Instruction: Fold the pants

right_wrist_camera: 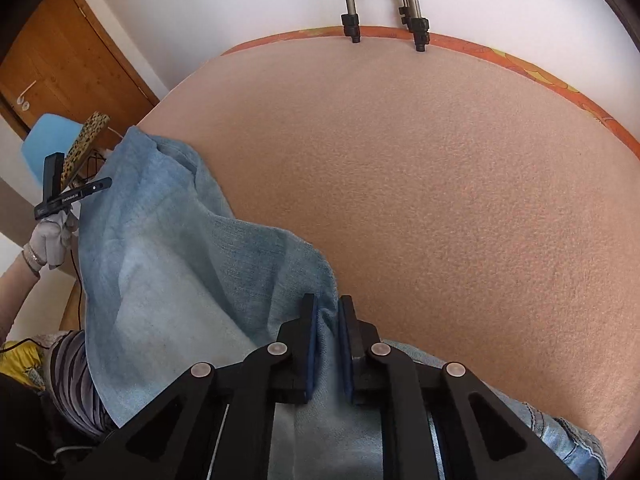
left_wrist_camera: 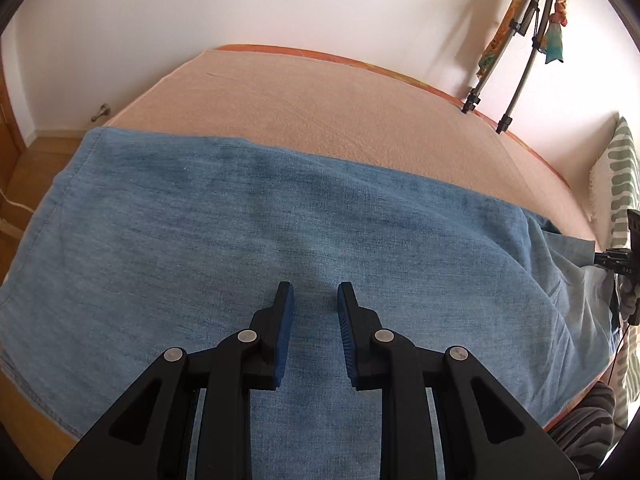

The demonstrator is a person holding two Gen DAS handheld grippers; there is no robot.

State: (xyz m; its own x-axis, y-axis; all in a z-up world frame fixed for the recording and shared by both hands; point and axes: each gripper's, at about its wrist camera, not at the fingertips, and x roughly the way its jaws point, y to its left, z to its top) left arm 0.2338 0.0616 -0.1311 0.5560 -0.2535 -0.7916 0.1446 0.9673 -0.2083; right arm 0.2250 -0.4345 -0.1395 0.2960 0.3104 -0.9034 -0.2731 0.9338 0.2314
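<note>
Light blue denim pants [left_wrist_camera: 240, 220] lie spread across a peach-covered bed [left_wrist_camera: 340, 104]. My left gripper [left_wrist_camera: 316, 292] sits at their near edge, jaws a little apart with denim filling the gap, gripping the cloth. In the right wrist view the pants [right_wrist_camera: 168, 260] rise in a loose sheet toward that left gripper [right_wrist_camera: 72, 196], which a white-gloved hand [right_wrist_camera: 52, 236] holds. My right gripper [right_wrist_camera: 328, 304] is shut on a pinched fold of the denim near the bed's front edge. It shows at the far right of the left wrist view as the right gripper [left_wrist_camera: 624, 264].
The peach bed cover [right_wrist_camera: 440, 180] stretches bare beyond the pants to an orange border at the wall. Metal legs [right_wrist_camera: 352, 20] with hanging cloth lean there. A patterned pillow [left_wrist_camera: 620, 168] lies at the right. A wooden door [right_wrist_camera: 52, 68] and blue chair [right_wrist_camera: 48, 136] stand at the left.
</note>
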